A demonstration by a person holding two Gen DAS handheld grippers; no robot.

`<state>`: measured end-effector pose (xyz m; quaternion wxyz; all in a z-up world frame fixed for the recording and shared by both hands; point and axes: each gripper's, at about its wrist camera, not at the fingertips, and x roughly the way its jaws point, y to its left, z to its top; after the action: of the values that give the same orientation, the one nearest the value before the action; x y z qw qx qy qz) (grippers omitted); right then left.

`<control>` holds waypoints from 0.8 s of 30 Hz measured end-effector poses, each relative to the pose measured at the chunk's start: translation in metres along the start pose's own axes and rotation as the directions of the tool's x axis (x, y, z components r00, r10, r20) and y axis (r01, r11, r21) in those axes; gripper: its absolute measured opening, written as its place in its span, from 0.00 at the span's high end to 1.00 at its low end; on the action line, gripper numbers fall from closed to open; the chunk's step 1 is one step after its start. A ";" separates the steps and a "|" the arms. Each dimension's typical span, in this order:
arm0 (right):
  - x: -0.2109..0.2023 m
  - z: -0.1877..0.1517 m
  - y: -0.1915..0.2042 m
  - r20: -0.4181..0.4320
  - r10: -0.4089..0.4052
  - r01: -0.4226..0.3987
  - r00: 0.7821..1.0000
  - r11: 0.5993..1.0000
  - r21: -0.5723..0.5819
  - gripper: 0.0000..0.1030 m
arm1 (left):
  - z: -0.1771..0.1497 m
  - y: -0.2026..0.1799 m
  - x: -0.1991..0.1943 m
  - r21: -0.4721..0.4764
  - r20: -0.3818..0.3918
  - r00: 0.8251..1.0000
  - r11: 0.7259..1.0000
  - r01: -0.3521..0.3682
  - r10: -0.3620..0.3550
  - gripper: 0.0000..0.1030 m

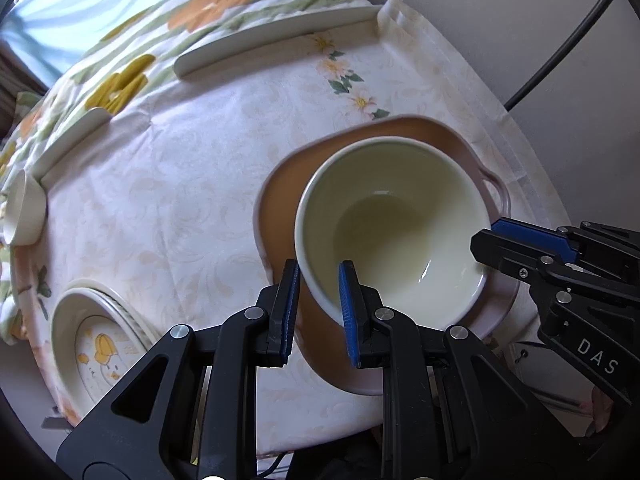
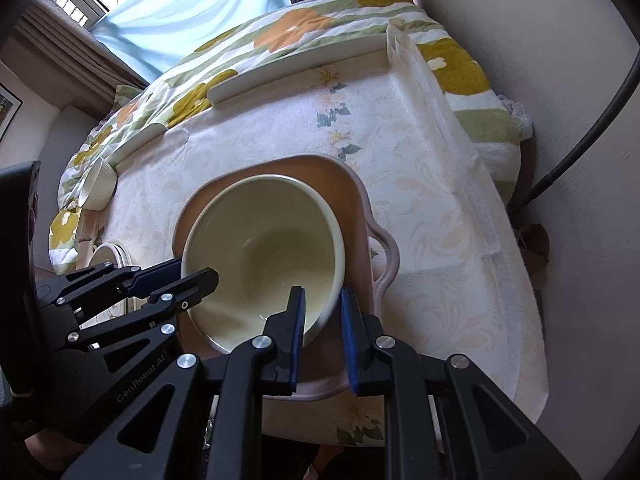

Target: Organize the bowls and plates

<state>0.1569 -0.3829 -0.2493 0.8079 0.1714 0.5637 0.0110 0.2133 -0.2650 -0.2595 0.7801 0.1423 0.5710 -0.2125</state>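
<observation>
A large cream bowl [image 1: 392, 232] [image 2: 272, 256] rests slightly tilted inside a brown handled dish [image 1: 280, 208] [image 2: 352, 200] on the floral tablecloth. My left gripper [image 1: 320, 308] is shut on the bowl's near-left rim, one pad inside and one outside the wall. It appears from the left in the right wrist view, the left gripper [image 2: 196, 272] clamped on that rim. My right gripper [image 2: 322, 322] is shut on the near-right rim in the same way. In the left wrist view the right gripper [image 1: 486, 234] reaches in from the right.
A small white bowl [image 1: 22, 212] [image 2: 98, 184] sits at the far left. A stack of yellow-patterned plates [image 1: 100, 340] [image 2: 110, 256] lies near left. Long white plates [image 1: 276, 36] [image 2: 296, 66] line the far edge. A wall and a black cable [image 2: 580, 152] stand on the right.
</observation>
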 end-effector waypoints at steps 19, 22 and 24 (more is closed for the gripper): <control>-0.056 -0.007 -0.001 0.143 0.092 -0.077 0.985 0.992 -0.104 0.53 | -0.010 0.012 -0.076 -0.144 0.215 0.976 0.990 0.002 0.029 0.82; -0.059 -0.009 0.005 0.152 0.100 -0.079 0.983 0.987 -0.141 0.48 | -0.016 0.016 -0.084 -0.170 0.233 0.972 0.985 0.006 0.034 0.80; -0.061 -0.009 0.007 0.154 0.111 -0.087 0.982 0.984 -0.157 0.43 | -0.020 0.019 -0.088 -0.187 0.245 0.968 0.982 0.002 0.045 0.73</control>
<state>0.1280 -0.3871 -0.1950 0.8602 0.1385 0.4843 0.0797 0.1829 -0.2246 -0.1820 0.8575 0.0474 0.4845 -0.1661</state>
